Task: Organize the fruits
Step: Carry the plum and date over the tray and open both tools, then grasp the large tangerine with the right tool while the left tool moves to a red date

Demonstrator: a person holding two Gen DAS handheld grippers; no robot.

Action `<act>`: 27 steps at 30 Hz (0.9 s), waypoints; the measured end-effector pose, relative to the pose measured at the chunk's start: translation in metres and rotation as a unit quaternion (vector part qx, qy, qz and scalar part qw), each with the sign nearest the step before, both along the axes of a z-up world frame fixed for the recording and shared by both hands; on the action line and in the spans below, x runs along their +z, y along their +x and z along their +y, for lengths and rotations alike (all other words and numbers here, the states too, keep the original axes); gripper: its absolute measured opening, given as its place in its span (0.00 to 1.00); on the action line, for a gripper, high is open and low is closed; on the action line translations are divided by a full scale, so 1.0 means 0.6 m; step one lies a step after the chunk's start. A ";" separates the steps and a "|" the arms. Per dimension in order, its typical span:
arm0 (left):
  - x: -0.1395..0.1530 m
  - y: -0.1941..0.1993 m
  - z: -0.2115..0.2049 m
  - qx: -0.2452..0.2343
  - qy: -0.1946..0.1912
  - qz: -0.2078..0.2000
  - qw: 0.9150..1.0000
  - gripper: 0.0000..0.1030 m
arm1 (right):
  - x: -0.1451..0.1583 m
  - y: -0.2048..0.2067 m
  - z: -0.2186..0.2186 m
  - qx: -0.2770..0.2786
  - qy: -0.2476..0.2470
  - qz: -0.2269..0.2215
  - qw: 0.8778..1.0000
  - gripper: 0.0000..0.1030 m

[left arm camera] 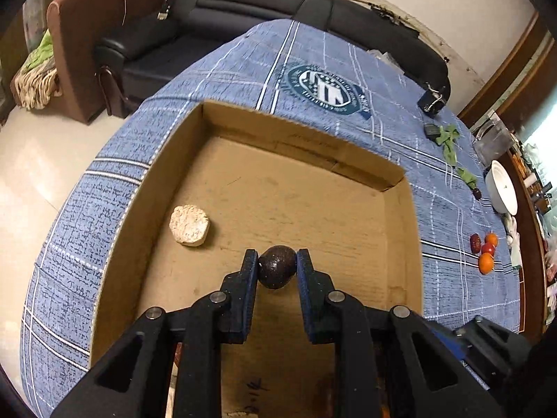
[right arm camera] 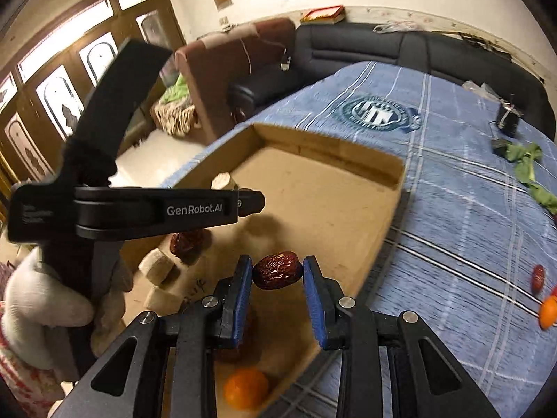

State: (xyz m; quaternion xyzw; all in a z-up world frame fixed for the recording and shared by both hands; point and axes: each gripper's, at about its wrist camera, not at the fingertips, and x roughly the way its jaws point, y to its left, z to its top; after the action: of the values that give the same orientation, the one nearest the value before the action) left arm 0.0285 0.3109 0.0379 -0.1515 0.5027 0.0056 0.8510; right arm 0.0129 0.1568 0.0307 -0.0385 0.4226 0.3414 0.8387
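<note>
My left gripper (left arm camera: 277, 264) is shut on a dark avocado (left arm camera: 276, 267) and holds it above the floor of the open cardboard box (left arm camera: 299, 125). My right gripper (right arm camera: 277, 271) holds a wrinkled red date (right arm camera: 277, 270) between its blue pads (right arm camera: 243, 278) over the box's right side (right arm camera: 383, 244). The left gripper's body (right arm camera: 156, 210) shows from the side in the right wrist view. In the box lie a pale round cake (left arm camera: 189, 225), an orange (right arm camera: 245, 388), another date (right arm camera: 186, 242) and pale blocks (right arm camera: 158, 266).
The box sits on a blue checked tablecloth (left arm camera: 348, 55). At the table's right are oranges and dates (left arm camera: 485, 252), green leaves (left arm camera: 450, 142), a white bowl (left arm camera: 503, 188) and a black object (left arm camera: 431, 101). A dark sofa (left arm camera: 243, 10) stands behind.
</note>
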 end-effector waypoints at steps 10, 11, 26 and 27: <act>0.010 -0.023 0.014 0.013 -0.016 -0.011 1.000 0.42 | -0.033 0.003 0.033 0.017 -0.020 0.009 1.000 0.33; 0.018 -0.028 0.015 0.014 -0.011 -0.018 1.000 0.42 | -0.032 0.002 0.032 0.018 -0.017 0.010 1.000 0.33; 0.141 -0.168 -0.082 -0.023 -0.036 -0.122 0.992 0.66 | 0.039 -0.066 -0.157 -0.061 0.050 -0.013 0.997 0.35; 0.145 -0.174 -0.097 -0.033 -0.042 -0.126 0.991 0.66 | 0.040 -0.072 -0.179 -0.072 0.049 -0.016 0.996 0.35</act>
State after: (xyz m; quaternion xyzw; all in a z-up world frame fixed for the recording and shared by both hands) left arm -0.0759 0.2524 0.1248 -0.1700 0.3961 -0.0633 0.9001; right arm -0.0302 0.0494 0.0549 0.0277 0.3937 0.3002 0.8684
